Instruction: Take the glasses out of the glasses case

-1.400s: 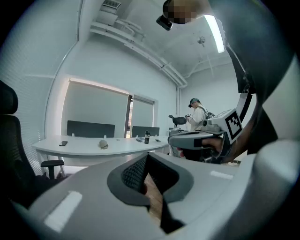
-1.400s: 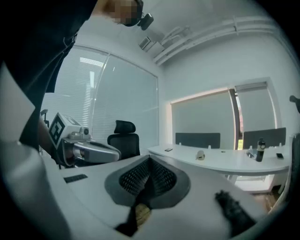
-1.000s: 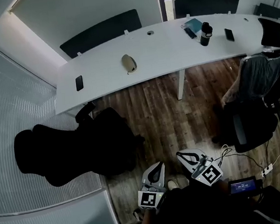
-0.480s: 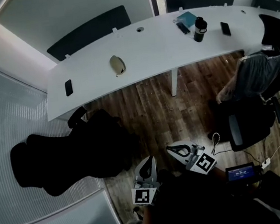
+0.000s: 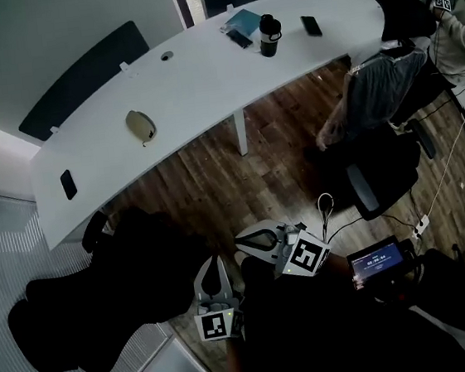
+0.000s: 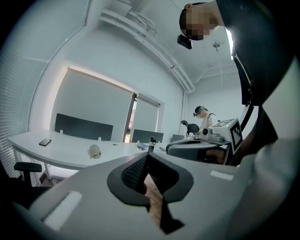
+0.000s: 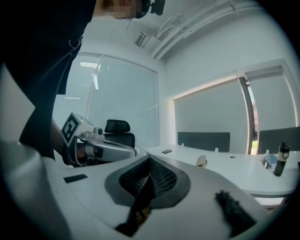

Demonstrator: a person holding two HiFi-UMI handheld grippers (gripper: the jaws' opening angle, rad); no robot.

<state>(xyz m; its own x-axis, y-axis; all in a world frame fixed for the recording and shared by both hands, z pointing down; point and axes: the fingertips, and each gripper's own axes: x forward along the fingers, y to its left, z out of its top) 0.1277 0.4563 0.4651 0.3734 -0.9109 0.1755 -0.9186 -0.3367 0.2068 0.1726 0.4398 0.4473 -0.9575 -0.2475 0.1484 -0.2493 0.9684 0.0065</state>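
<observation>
Head view had the glasses case [image 5: 140, 125], or what I took for it, lying shut on the long table [image 5: 196, 85], well apart from both of my tools. It was a small beige oval with a rounded, shell-like back, and it looked hard and smooth. I could not see any glasses, so I judged they were inside it.

By my reckoning the task had not begun. Reaching the table, steadying the case, opening the lid and lifting the glasses out were all left to do.

My left gripper [image 5: 217, 264] was low in the picture, close to my body, with its jaws pressed together on nothing. My right gripper [image 5: 243, 243] was just beside it, likewise closed and empty. In the gripper views the pads were dark with a fine cross-hatched grip, set in matte grey plastic shells.

The table was a white, glossy, gently curved slab. Further along it stood a dark bottle [image 5: 269, 35], and a flat black phone [image 5: 68, 184] lay near the left end. Between me and the table were brown wood floor planks [image 5: 215, 183] and a black office chair [image 5: 102, 287].
</observation>
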